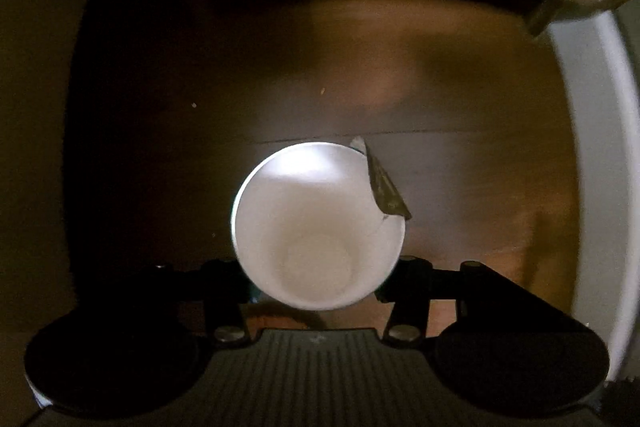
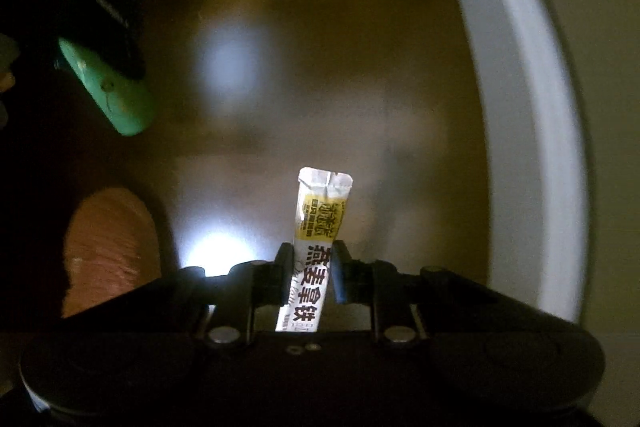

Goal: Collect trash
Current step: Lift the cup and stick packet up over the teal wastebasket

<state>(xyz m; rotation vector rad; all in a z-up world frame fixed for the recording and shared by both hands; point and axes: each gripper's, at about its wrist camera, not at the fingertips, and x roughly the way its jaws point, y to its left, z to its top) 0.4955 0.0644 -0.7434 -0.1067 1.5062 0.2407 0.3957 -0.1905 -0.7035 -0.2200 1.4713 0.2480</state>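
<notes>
My left claw (image 1: 316, 287) is clamped on a white paper cup (image 1: 318, 227), one finger on each side of its wall, the open mouth facing the camera and the inside bare. A torn flap with a dark printed outer face (image 1: 386, 189) peels away from the rim up and to the right. My right claw (image 2: 310, 277) is closed on a white and yellow drink-mix sachet (image 2: 316, 243) printed with dark characters, its crimped end standing up beyond the fingertips. To do this step well, I judge I should hold the cup level with gentle pressure so the thin wall does not buckle, then bring the sachet over its mouth before loosening. Only the left view shows the cup, with brown wood floor (image 1: 460, 155) beyond it. Only the right view shows the sachet, and up to its left a green finger pad (image 2: 106, 87), probably my other claw's.
</notes>
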